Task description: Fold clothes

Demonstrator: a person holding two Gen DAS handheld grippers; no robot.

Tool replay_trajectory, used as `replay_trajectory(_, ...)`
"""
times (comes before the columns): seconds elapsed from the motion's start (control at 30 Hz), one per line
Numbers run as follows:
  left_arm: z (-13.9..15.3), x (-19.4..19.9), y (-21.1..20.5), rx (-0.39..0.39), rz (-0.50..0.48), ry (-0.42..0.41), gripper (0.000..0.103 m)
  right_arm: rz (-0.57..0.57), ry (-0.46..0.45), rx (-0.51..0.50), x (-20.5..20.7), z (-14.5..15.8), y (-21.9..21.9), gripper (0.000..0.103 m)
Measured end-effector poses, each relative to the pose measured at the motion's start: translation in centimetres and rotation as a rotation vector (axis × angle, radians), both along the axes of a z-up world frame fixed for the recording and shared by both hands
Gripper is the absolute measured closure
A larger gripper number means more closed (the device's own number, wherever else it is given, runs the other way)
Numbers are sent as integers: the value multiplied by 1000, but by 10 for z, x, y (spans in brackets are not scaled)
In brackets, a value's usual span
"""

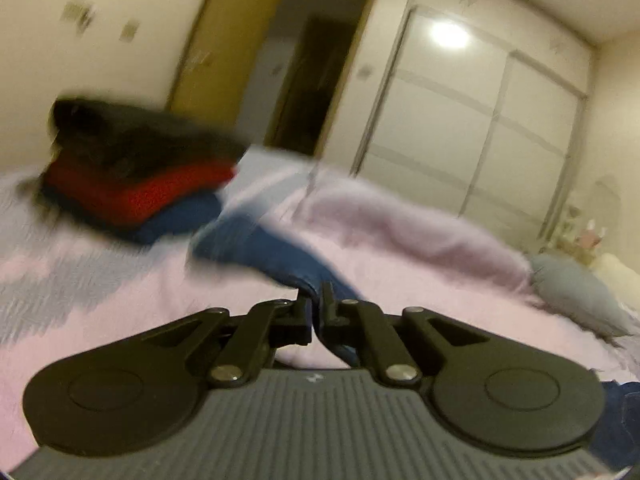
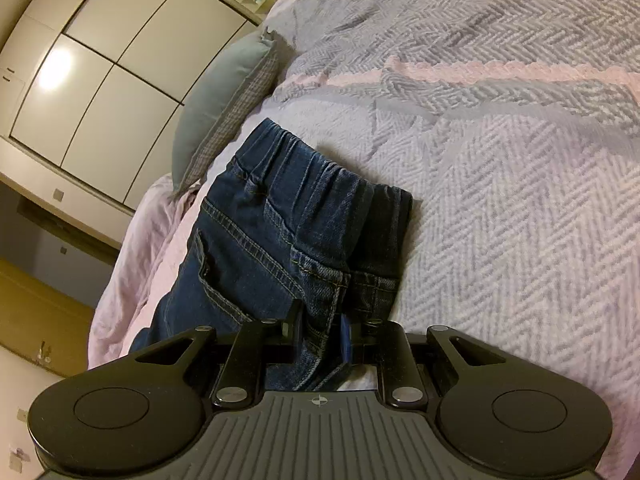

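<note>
one pair of blue jeans (image 2: 280,240) lies on the bed (image 2: 500,200), waistband toward the far side, on a lilac and grey herringbone bedspread with one pink stripe. one grey-blue pillow (image 2: 224,112) rests just beside the waistband. in the left wrist view, a stack of three folded garments (image 1: 136,176), black over red over blue, sits farther along the bed, much blurred. two grippers show, one per view. the right gripper (image 2: 320,332) tilts downward over the jeans, its fingers clamped on a bunched fold of denim near the back pocket. the left gripper (image 1: 316,308) points only slightly downward, across the bed, jaws drawn nearly together and pinching a thin edge of blue denim that trails off toward the stack.
</note>
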State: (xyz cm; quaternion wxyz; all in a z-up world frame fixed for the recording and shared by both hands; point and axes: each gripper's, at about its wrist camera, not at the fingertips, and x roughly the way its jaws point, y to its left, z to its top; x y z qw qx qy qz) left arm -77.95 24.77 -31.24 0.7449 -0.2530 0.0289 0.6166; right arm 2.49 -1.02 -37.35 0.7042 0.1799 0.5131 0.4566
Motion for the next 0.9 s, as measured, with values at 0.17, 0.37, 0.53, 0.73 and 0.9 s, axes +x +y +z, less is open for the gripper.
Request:
replay_trajectory(0.17,-69,-33,-2,-269,164,-178,93,-2,-1,-9,0,0,1,84)
replay_trajectory(0.37,-60,-42,-5,-266,218,-301,95,-13,39,-19,5,2,3,84)
replay_trajectory(0.53,-48,-36,-24,-217,183,-221,102,-28,-21,-15,6,20,4,92)
replay_trajectory(0.73,-61,-28,-26,-248,154,-112,101,-6,-82,-34,7,26,12,92)
replay_trajectory(0.9,-52,-17,-30,-269,178,-25,95,-16,-41,-16,9,11,4,91)
